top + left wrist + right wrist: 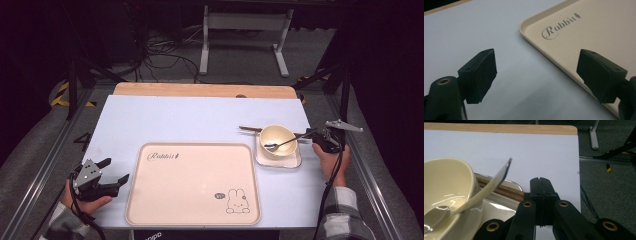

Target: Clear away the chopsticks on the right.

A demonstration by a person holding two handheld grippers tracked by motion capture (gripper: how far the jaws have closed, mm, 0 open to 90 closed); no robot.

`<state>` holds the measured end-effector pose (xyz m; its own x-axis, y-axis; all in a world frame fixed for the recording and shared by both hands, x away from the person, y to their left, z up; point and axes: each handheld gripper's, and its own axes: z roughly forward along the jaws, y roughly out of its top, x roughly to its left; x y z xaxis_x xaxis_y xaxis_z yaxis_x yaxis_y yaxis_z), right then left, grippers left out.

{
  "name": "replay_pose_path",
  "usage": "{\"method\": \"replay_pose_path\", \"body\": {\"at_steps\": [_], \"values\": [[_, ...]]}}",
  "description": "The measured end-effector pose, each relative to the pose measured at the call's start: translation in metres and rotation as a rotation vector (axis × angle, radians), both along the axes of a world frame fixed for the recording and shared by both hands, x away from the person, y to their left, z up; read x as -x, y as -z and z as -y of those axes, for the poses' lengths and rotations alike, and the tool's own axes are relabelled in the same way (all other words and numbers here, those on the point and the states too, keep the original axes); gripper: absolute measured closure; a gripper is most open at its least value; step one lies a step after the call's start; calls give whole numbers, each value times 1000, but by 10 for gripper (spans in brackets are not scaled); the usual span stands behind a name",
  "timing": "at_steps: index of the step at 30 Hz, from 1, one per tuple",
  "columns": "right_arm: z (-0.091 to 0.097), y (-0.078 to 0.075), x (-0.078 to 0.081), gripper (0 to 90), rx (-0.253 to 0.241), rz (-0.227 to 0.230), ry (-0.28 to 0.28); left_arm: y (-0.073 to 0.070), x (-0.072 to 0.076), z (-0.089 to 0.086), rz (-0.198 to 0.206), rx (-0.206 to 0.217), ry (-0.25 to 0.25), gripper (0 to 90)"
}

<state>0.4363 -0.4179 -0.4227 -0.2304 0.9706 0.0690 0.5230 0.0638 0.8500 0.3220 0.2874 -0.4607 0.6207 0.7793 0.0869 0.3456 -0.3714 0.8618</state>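
At about seven o'clock on the pale blue-white table top (200,115), nearest the person, the left gripper (116,171) rests in a hand at the table's near left corner, its two black jaws spread wide with nothing between them; in the left gripper view the same left gripper (536,75) frames bare table and the rounded corner of the tray. Just to its three o'clock lies the large beige rectangular plastic tray (150,205), printed with the word "Rabbit" at its far left corner and a small white rabbit drawing at its near right corner; the tray (564,52) lies flat. Farther out, at about two o'clock from the tray's centre, a small white square dish (295,161) sits just beside the tray's far right corner, and a cream round ceramic bowl (278,137) stands upright in it. A metal spoon with a cream handle (283,144) lies in the bowl, its scoop down inside and its handle leaning over the rim toward three o'clock. The right gripper (315,132) sits at the bowl's three o'clock, near the handle's tip; in the right gripper view its jaws are pressed together with nothing between them, and the spoon handle (491,185) rises just left of them, apart from the pads. A dark brown wooden stick (248,129) lies across the dish behind the bowl, at its eleven o'clock.
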Motion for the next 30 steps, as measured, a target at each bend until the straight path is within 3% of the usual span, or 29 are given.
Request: {"method": "replay_pose_path", "body": {"at_steps": [15, 30], "values": [[-13, 14, -35, 900, 26, -94, -18, 1, 6, -7, -4, 5, -17, 174], [-11, 16, -24, 900, -6, -180, -44, 1, 7, -7, -16, 3, 6, 170]]}}
